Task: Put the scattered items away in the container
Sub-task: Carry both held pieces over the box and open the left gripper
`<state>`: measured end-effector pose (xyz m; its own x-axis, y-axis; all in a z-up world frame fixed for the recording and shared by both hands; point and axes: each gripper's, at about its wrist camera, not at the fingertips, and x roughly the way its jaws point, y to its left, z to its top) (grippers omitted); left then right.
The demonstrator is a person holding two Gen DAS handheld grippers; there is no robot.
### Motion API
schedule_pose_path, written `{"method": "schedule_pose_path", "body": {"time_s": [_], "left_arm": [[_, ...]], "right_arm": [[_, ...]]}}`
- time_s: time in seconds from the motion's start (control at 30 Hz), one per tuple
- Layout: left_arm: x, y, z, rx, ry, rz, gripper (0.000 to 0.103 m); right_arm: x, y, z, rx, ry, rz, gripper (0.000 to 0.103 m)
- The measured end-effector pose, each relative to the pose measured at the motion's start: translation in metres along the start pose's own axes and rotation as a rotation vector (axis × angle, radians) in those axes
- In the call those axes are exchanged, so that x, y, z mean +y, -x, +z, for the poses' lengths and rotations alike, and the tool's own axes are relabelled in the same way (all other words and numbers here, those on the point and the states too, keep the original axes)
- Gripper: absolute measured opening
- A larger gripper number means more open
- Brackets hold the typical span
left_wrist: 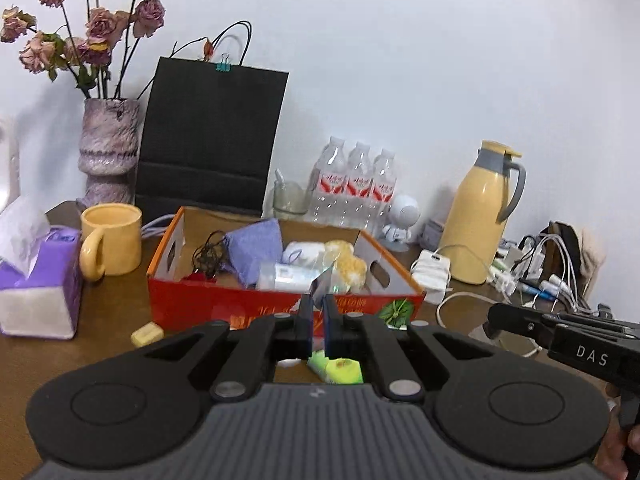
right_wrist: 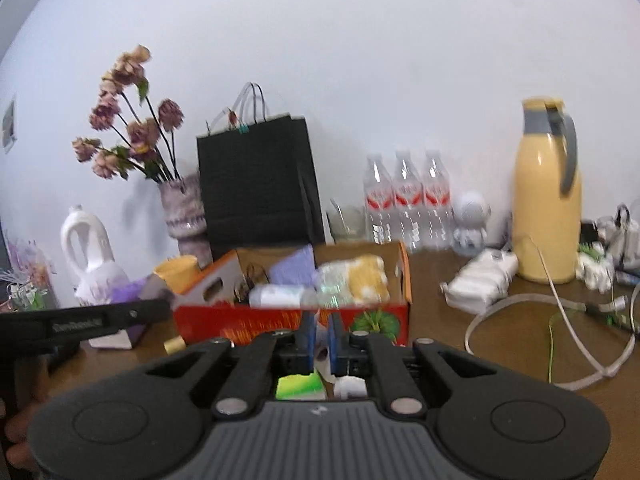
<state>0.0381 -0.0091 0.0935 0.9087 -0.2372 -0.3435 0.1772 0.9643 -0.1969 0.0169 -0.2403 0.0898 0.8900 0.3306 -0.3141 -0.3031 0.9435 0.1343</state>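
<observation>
Left gripper pinches shiny wrapper | right gripper clamps white scrap | casing reads "DAS"

1. The left gripper is matte black, with blue pads, round silver pivot bolts and a ribbed grey base.
2. The right gripper matches it; its side view shows white "DAS" lettering.

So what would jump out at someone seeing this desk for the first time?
Probably the red cardboard box in the middle of the brown table, already heaped with odds and ends. Behind it a black paper bag leans on the wall beside a vase of dried roses, and a tall yellow thermos jug stands at the right.
</observation>
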Motion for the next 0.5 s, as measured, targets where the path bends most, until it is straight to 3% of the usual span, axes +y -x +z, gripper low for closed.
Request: {"method": "schedule_pose_path", "body": {"time_s": [0.17,0.37,0.5], "left_arm": [[0.002,-0.024,0.028,-0.035,-0.012,0.017,0.005],[0.018,-0.067,0.061,-0.022,-0.028,0.057,0.005],[0.039,-0.111,0.073,0.075,-0.041,0.102,0.005]], "right_arm": [[-0.003,-0.023,0.028,-0.034,0.004,0.018,0.006],[-0.015,-0.071,0.070,-0.025,0.000,0.054,0.006],[-0.036,-0.117,0.088,0.056,-0.011,0.064,0.006]]}}
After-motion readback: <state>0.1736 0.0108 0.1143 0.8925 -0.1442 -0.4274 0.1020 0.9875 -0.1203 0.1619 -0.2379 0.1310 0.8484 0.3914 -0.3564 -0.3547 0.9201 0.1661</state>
